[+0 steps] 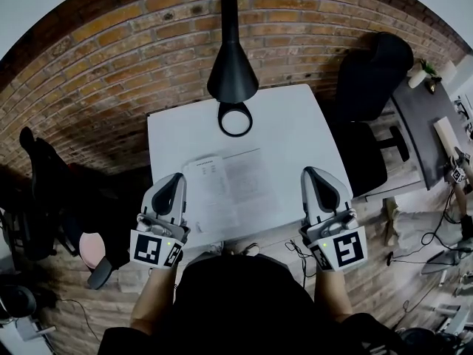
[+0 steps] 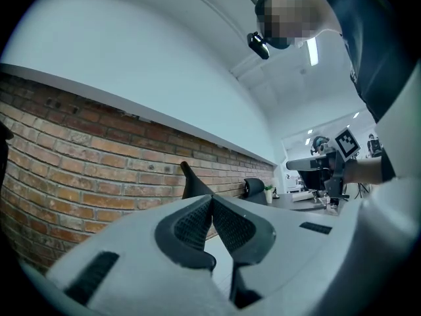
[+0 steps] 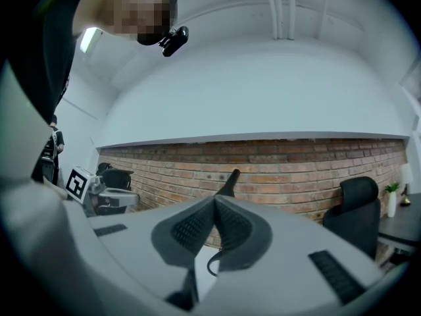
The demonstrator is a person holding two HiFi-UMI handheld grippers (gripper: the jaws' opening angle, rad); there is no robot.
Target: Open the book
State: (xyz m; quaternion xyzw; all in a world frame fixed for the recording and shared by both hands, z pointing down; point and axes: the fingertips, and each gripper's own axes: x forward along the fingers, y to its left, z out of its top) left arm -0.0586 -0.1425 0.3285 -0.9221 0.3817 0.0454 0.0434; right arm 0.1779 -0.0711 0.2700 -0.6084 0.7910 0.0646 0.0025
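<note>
Book (image 1: pixel 230 189) lies open and flat on the white table (image 1: pixel 295 124), its printed pages facing up, at the near edge of the tabletop right in front of me. I hold my left tongs (image 1: pixel 176 177) over the table's near left corner, just beside the left-hand page; whether they touch the paper I cannot tell from above. My right tongs (image 1: pixel 314 171) hang over the near right corner, close to the right-hand page but apart from it. Both point away from me toward the brick wall (image 1: pixel 111 58). Seen from the left tongs' own camera, the two ribbed pads (image 2: pixel 194 226) are pressed flat together with nothing caught between them. The right tongs' camera shows the same: pads closed tip to tip, gripping nothing. Beyond the book, at the far edge of the table, stands a black lamp (image 1: pixel 232 69) with a cone shade and a ring base. A black office chair (image 1: pixel 373 72) sits off the table's far right corner.
</note>
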